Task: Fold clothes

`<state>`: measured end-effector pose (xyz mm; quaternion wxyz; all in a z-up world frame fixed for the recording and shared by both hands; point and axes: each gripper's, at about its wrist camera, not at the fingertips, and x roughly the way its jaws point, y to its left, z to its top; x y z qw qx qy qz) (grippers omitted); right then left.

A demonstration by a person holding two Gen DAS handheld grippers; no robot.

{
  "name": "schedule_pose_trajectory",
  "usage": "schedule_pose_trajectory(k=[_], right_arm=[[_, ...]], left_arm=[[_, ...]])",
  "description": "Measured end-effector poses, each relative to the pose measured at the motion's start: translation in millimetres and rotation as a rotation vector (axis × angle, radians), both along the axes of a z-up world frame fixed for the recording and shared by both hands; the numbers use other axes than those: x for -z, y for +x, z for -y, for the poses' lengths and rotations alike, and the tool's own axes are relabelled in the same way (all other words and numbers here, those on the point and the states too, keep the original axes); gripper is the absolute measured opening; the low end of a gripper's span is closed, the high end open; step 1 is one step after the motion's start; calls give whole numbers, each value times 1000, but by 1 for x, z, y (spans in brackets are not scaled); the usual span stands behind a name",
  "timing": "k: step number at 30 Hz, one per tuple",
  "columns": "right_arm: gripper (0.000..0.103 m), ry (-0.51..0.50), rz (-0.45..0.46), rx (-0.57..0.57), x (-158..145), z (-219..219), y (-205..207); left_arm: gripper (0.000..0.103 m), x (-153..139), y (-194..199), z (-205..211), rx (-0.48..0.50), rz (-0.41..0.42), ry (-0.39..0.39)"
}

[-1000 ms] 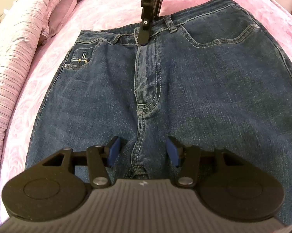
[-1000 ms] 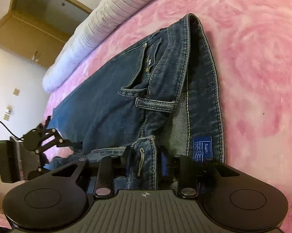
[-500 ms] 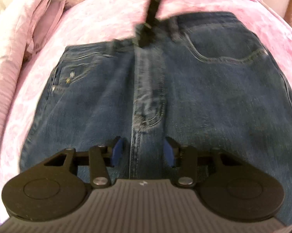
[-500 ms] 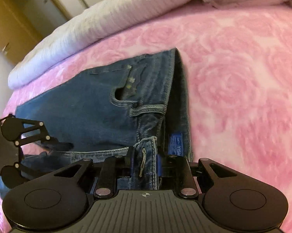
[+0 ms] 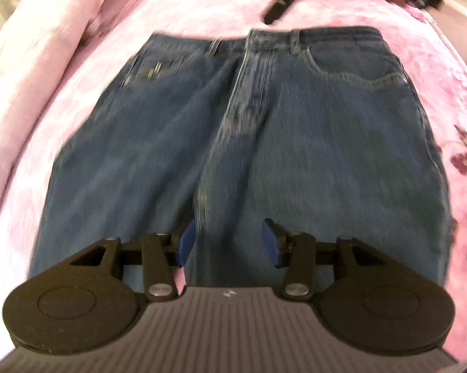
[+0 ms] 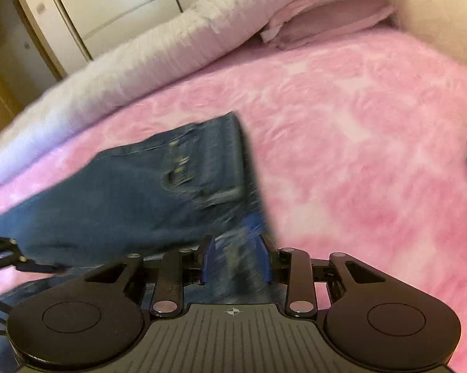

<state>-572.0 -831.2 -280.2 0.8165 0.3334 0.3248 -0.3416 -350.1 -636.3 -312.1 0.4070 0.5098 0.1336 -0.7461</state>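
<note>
Lying flat on the pink rose-patterned bed cover (image 5: 208,3), the jeans (image 5: 311,143) are spread front side up with the waistband at the far end in the left wrist view. The front pocket (image 5: 354,71) opens near the far right corner, and nothing shows inside it; the picture is blurred. The left gripper (image 5: 227,241) hangs over the denim near the centre seam, its blue fingers (image 5: 185,242) apart with the fabric visible beyond the gap, pressing on nothing. The right gripper (image 6: 235,261) sits at the waistband end of the jeans (image 6: 134,195), its fingers (image 6: 208,259) spreading open; smeared denim shows between them, and they do not seem to press it. A pale folded quilt (image 6: 159,46) lies along the bed's far edge, with a cupboard (image 6: 115,3) behind it.
</note>
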Motion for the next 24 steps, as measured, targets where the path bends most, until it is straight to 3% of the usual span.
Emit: schedule_pose_trajectory(k=[4,9,13,20,24], right_arm=[[33,12,-86,-86,29,-11,17],[35,-8,-112,-60,2,-29,28],[43,20,-123,-111,-13,-87,41],[45,142,-114,-143,-1,-201,63],[45,80,-92,-208,-7,-236,110]], left_arm=[[42,-9,30,-38,-114,23,46],[46,-18,89,-109,-299,106,125],[47,-25,136,-176,-419,185,187],[49,-21,192,-282,-446,215,254],[49,-13,221,-313,-460,197,229]])
